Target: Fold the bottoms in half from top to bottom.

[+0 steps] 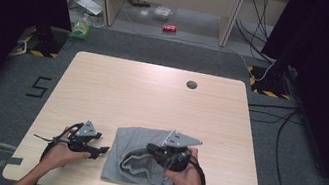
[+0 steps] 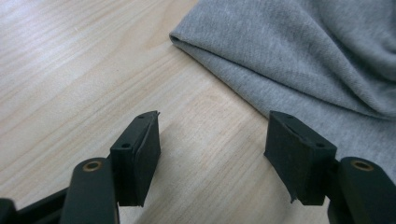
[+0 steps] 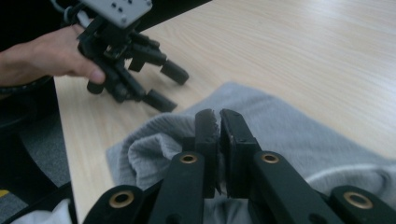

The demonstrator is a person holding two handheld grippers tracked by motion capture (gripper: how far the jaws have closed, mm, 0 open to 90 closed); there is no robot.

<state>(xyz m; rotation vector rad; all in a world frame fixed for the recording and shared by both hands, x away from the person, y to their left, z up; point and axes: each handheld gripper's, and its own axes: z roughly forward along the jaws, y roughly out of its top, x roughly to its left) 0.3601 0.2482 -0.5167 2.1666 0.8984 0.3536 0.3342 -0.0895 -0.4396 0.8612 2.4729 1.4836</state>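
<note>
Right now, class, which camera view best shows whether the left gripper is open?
The left gripper view: the left gripper has its jaws spread wide over bare table beside the grey cloth. The right gripper view shows it farther off, also open; the high view shows it small.

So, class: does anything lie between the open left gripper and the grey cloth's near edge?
Nothing visible does. Bare table lies between the left gripper and the grey cloth.

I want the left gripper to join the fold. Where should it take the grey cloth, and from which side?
Probably the folded edge of the cloth nearest the open left gripper, near its corner. Come in low from the bare table on the person's left: the layered edge lies flat there, uncovered, while the right gripper is shut on a raised fold further over.
</note>
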